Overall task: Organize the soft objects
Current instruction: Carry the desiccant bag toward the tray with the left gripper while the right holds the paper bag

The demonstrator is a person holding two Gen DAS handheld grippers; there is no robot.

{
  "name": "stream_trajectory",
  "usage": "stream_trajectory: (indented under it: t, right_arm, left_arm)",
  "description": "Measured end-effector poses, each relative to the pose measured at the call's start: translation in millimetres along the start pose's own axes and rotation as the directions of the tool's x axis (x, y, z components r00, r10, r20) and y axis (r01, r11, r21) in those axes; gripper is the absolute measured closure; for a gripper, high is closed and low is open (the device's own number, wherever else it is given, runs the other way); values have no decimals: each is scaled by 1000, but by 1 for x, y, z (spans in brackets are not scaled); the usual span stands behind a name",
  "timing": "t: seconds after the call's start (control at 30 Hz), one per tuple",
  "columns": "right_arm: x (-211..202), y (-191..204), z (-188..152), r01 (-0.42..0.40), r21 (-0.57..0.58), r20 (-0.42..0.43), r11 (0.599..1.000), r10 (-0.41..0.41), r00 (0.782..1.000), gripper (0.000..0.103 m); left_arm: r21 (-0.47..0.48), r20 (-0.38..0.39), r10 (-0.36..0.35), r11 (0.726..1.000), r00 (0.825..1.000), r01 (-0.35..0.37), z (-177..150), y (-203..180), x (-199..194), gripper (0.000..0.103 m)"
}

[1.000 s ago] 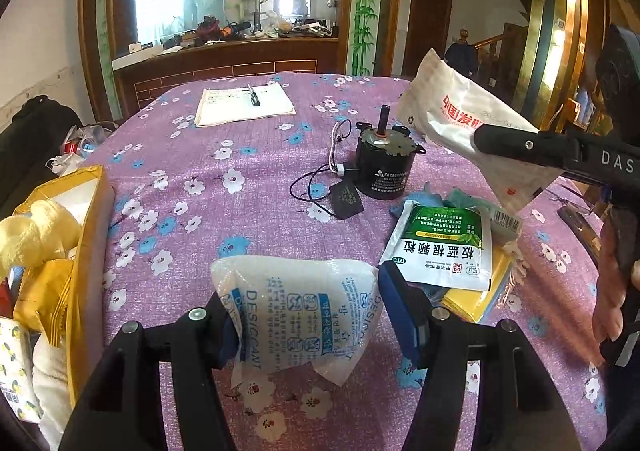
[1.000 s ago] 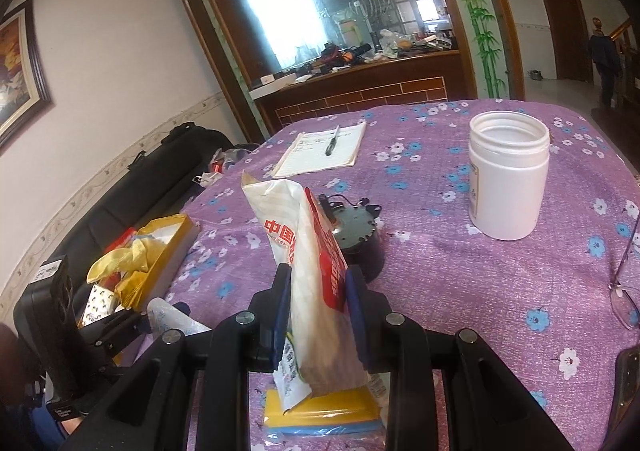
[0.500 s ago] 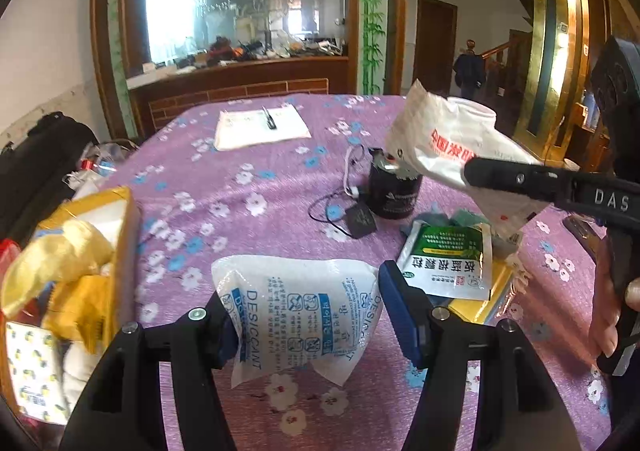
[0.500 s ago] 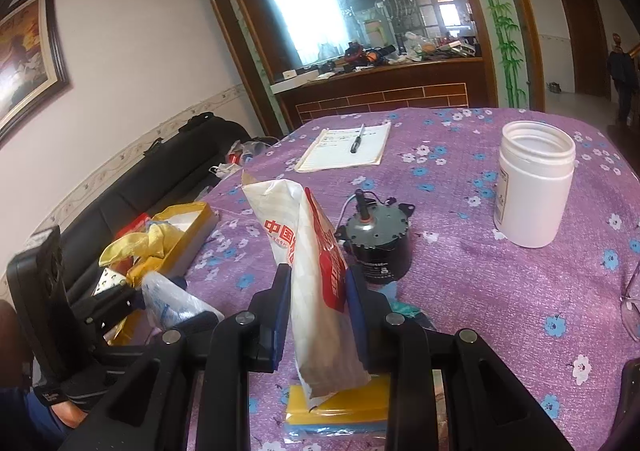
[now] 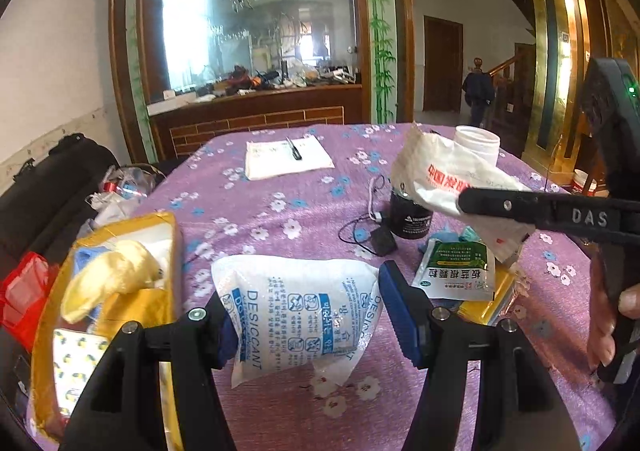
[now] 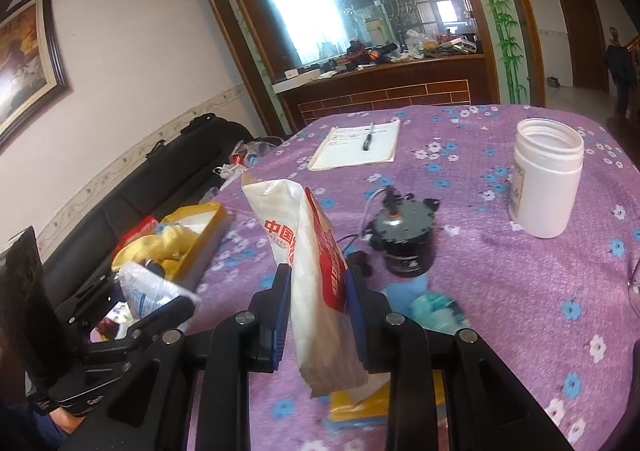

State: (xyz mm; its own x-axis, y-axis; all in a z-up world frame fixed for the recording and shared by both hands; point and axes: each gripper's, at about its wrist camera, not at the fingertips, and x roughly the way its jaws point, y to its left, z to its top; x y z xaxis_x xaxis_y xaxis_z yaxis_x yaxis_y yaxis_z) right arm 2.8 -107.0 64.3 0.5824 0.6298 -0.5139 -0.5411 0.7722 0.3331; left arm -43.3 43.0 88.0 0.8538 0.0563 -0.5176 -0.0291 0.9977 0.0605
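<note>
The left tongs (image 5: pixel 308 315) grip a white desiccant pouch (image 5: pixel 298 315) above the purple bench (image 5: pixel 256 211), beside the yellow box (image 5: pixel 168 251). The right tongs (image 6: pixel 318 311) clamp a red-and-white bag (image 6: pixel 316 271), held upright above the bench.

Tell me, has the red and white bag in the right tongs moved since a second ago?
Yes. The red and white bag has shifted left, uncovering the black motor that it hid earlier.
</note>
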Motion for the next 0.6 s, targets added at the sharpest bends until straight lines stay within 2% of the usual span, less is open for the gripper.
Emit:
stream_trajectory:
  t: [0.27, 0.6]
  right_arm:
    - [-2, 37, -9, -49, -7, 5, 999, 49, 999, 73]
    - [16, 78, -15, -111, -37, -22, 993, 111, 994, 73]
  left_arm:
    - [-25, 38, 10, 1000, 999, -9, -2, 15, -15, 41]
    - [-66, 65, 37, 997, 997, -33, -6, 36, -29, 41]
